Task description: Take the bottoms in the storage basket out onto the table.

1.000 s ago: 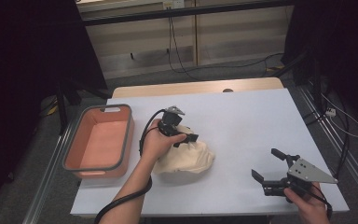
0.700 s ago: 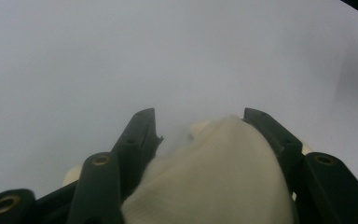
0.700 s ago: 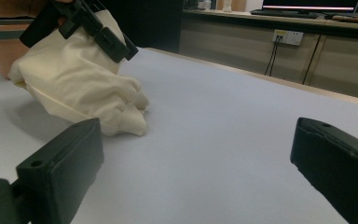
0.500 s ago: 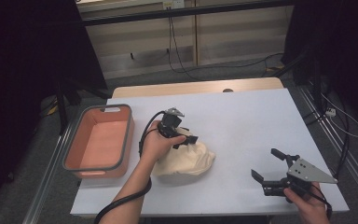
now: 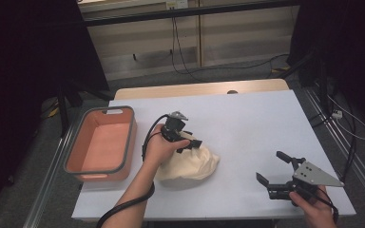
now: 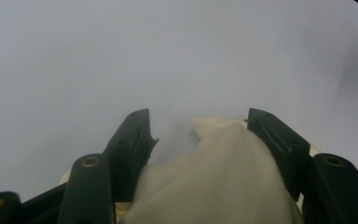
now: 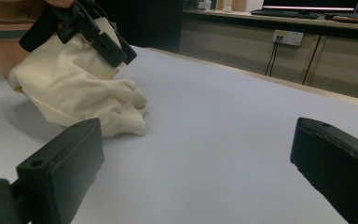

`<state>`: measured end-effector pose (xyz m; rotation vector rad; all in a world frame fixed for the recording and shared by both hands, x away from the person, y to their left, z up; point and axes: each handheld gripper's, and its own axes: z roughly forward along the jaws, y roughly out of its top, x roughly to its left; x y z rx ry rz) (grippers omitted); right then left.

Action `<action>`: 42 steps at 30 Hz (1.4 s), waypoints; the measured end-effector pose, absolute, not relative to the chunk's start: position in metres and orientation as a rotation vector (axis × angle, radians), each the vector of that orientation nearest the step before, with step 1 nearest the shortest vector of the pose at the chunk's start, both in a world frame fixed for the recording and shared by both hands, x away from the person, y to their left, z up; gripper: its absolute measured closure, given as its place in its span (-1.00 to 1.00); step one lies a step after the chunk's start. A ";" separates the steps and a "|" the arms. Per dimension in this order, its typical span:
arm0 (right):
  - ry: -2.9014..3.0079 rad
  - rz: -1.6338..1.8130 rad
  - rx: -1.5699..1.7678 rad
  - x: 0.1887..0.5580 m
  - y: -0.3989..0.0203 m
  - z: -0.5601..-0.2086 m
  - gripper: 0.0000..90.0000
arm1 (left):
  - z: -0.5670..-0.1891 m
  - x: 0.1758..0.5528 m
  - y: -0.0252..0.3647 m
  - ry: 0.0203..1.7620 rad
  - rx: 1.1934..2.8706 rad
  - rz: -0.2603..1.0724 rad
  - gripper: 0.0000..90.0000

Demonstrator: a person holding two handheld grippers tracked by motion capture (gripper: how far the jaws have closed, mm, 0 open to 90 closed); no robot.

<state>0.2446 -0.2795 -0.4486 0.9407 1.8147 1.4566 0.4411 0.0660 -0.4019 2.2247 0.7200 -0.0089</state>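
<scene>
1. the cream cloth [image 5: 190, 164] lies crumpled in a heap on the pale table [image 5: 247, 118], near the front edge and a little left of the middle.
2. the left gripper [image 5: 190, 142] rests on top of the heap, at its far left part. its jaws have just been opening. in the left gripper view a fold of the cloth [image 6: 219, 182] lies between them; it leans on the right jaw, and a small gap shows beside the left jaw, so the grip looks released.
3. the right gripper [image 5: 274, 168] is held over the front right corner of the table, well apart from the cloth. its jaws stand wide and hold nothing; they point toward the heap [image 7: 79, 88].
4. an orange bin [image 5: 102, 145] with a grey rim stands at the left edge of the table, just beside the left forearm.
5. between the cloth and the right gripper the table is bare, and the far half behind the heap is free also.
</scene>
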 end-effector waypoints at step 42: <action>1.799 1.428 0.972 0.238 -0.289 -0.450 -0.95 | -0.376 0.434 0.071 0.608 2.153 0.019 -0.71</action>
